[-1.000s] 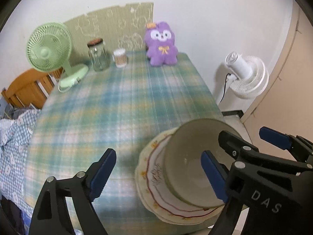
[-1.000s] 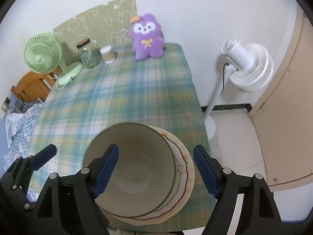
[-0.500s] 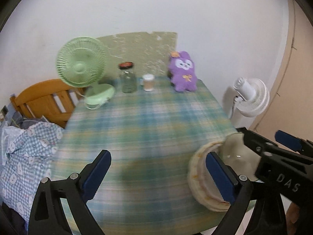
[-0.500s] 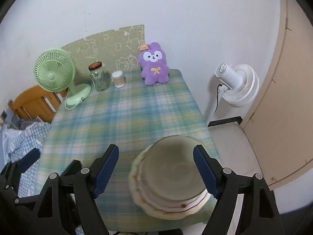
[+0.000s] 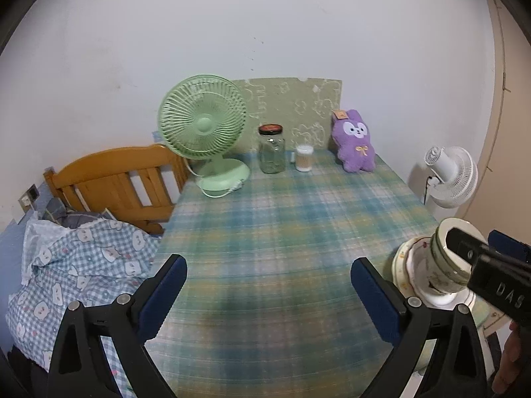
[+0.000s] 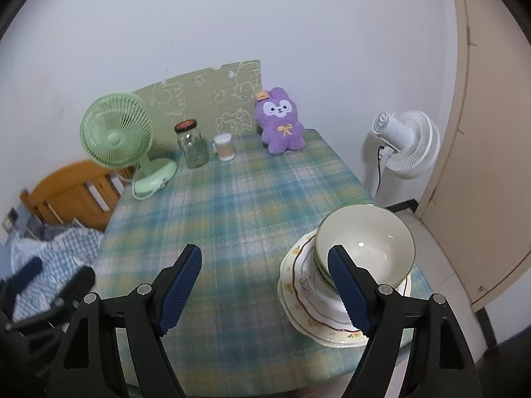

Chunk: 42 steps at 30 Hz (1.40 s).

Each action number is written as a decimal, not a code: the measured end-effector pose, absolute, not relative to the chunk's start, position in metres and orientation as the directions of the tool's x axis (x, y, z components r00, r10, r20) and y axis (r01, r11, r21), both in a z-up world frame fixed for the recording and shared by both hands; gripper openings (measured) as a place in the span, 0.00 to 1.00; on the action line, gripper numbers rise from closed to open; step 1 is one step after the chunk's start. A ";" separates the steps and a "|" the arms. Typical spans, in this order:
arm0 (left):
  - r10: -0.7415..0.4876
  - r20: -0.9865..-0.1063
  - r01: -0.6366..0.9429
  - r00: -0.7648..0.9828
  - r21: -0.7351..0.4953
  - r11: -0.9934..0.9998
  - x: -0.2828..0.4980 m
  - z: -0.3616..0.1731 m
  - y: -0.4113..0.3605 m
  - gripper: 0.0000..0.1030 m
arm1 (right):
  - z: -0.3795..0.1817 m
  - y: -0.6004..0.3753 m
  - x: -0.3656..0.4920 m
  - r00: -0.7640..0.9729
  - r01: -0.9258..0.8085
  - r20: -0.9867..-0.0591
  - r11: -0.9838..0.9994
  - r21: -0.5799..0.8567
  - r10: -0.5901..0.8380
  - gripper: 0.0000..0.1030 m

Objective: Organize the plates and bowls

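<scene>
Currently, left tool [image 5: 268,295]: jaws opening, nothing between them.
Right tool [image 6: 264,290]: jaws apart, empty.
Bowls [image 6: 368,242]: stacked on plates [image 6: 302,285], surface [image 6: 232,205] near-right corner.

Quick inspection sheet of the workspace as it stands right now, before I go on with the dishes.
Surface: table under a green-blue plaid cloth, middle bare.
Job's things: stacked bowls sit on stacked plates at the near right edge.
Clutter: green desk fan, glass jar, small container and purple plush along the far edge.
Grippers: left gripper opening, nothing between its jaws; right gripper open, empty, beside the stack.
Cables: the green fan's cord loops by its base; a black cord hangs from the white fan.
Surroundings: white wall, wooden bed frame, checked bedding, beige door.
</scene>
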State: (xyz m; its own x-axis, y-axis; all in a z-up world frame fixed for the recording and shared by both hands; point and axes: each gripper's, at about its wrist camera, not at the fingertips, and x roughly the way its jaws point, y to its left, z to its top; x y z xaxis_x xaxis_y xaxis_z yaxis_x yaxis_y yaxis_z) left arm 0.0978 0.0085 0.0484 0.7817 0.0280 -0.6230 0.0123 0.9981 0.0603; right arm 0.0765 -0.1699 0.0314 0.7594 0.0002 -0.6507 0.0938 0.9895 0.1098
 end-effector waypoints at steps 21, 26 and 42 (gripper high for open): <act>0.045 -0.581 -0.053 0.812 0.003 0.999 0.042 0.006 0.013 1.00 | -0.013 -0.162 0.025 0.794 -0.011 -0.606 0.998 0.069 0.050 0.88; 0.039 -0.566 -0.043 0.823 0.007 0.999 0.038 0.006 0.009 1.00 | -0.016 -0.167 0.022 0.798 0.000 -0.601 0.997 0.073 0.044 0.88; 0.057 -0.563 -0.069 0.825 0.000 0.998 0.041 0.006 0.015 1.00 | -0.018 -0.163 0.026 0.797 -0.029 -0.599 0.996 0.079 0.070 0.88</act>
State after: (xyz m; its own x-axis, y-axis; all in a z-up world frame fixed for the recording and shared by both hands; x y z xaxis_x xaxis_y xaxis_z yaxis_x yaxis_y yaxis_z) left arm 0.0405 0.0146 0.0063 0.8248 0.0569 -0.5625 -0.0689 0.9976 -0.0002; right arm 0.0259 -0.1627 -0.0178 0.7975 0.0705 -0.5992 -0.0286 0.9964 0.0792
